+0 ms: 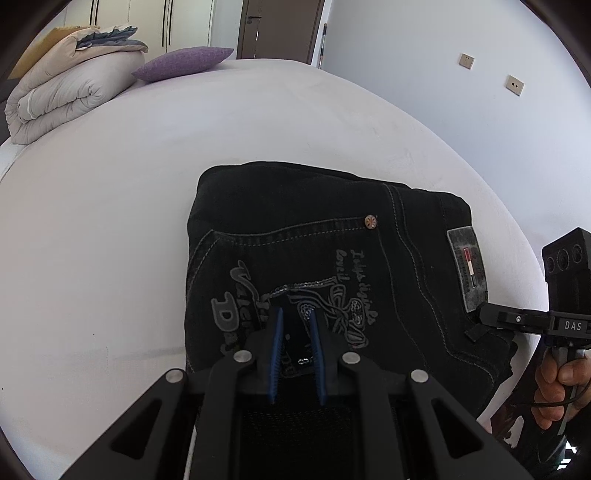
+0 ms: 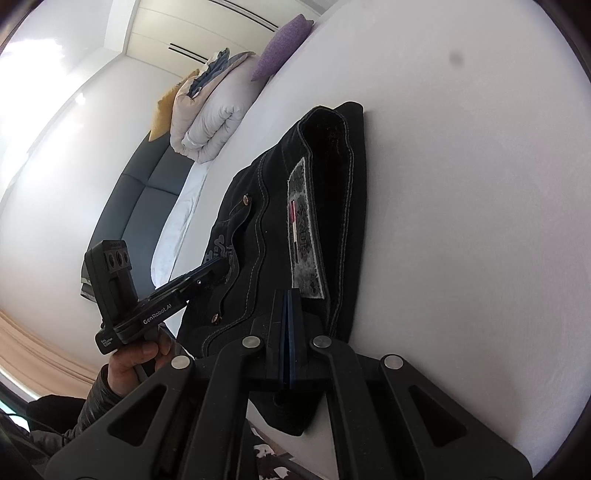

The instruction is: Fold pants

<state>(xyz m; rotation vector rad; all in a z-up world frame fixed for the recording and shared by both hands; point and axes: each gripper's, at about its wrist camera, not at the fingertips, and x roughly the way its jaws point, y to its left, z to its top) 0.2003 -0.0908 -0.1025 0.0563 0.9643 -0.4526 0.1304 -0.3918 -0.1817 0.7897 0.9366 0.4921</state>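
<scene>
- Left wrist view: the folded black denim pants (image 1: 314,266) with grey embroidery lie on the white bed sheet (image 1: 110,229). The left gripper (image 1: 297,315) has its blue-padded jaws narrowly apart over the embroidered pocket; whether they pinch cloth is unclear. The right gripper (image 1: 484,317) touches the waistband edge.
- Right wrist view: the right gripper's jaws are pressed together at the waistband, beside the grey label patch (image 2: 304,229).

A white bed (image 1: 258,122) fills the view; at its far left corner lies a folded beige duvet (image 1: 59,92) with a purple pillow (image 1: 183,62) beside it; beyond stand a brown door (image 1: 280,29) and two wall sockets (image 1: 514,85).
</scene>
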